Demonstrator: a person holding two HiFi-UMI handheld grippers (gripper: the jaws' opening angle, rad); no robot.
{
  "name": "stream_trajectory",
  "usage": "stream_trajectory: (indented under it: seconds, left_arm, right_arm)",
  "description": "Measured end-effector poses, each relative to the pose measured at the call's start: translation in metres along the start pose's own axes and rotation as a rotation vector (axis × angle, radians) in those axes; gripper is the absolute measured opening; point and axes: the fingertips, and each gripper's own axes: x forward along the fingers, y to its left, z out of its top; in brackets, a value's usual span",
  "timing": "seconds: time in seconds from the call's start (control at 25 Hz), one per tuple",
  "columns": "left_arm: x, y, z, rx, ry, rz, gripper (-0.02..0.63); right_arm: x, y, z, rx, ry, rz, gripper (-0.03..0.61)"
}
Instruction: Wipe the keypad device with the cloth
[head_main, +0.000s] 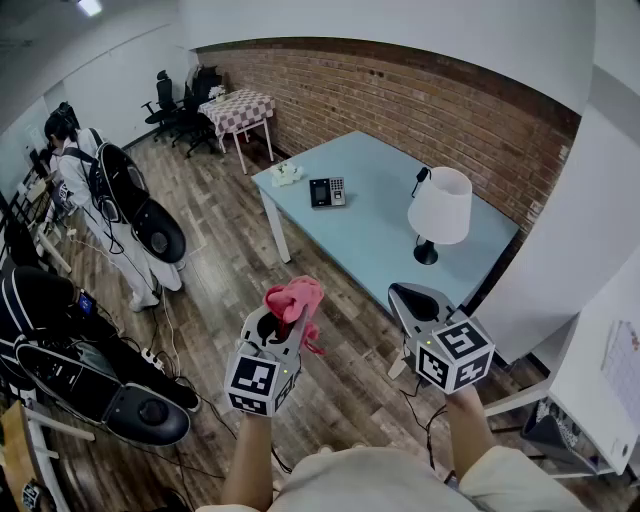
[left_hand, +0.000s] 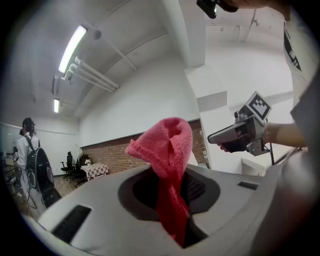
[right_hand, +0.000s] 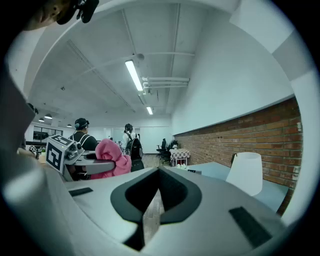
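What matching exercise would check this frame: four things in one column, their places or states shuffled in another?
1 pink terry cloth
2 dark rectangular keypad device
3 white-shaded table lamp
4 right gripper

A jaws together, empty
B flat on the light blue table, far end
C clamped in the left gripper
D upright on the table, near end

Pairs: 1-C, 2-B, 3-D, 4-A

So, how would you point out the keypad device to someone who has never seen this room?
Find the long pale blue table along the red brick wall. Toward its far end lies a small dark flat rectangular keypad device, between a crumpled white object at the corner and a white-shaded table lamp. Both neighbours are white; it alone is a dark slab.
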Motion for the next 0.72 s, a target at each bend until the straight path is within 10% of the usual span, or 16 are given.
stream_trajectory:
  seconds: [0.72]
  left_arm:
    - [-0.013, 0.026, -0.004, -0.005, -0.006, -0.019, 0.101]
  right_arm:
    - [0.023, 0.030, 0.008, -0.133, -0.036, -0.023, 0.008]
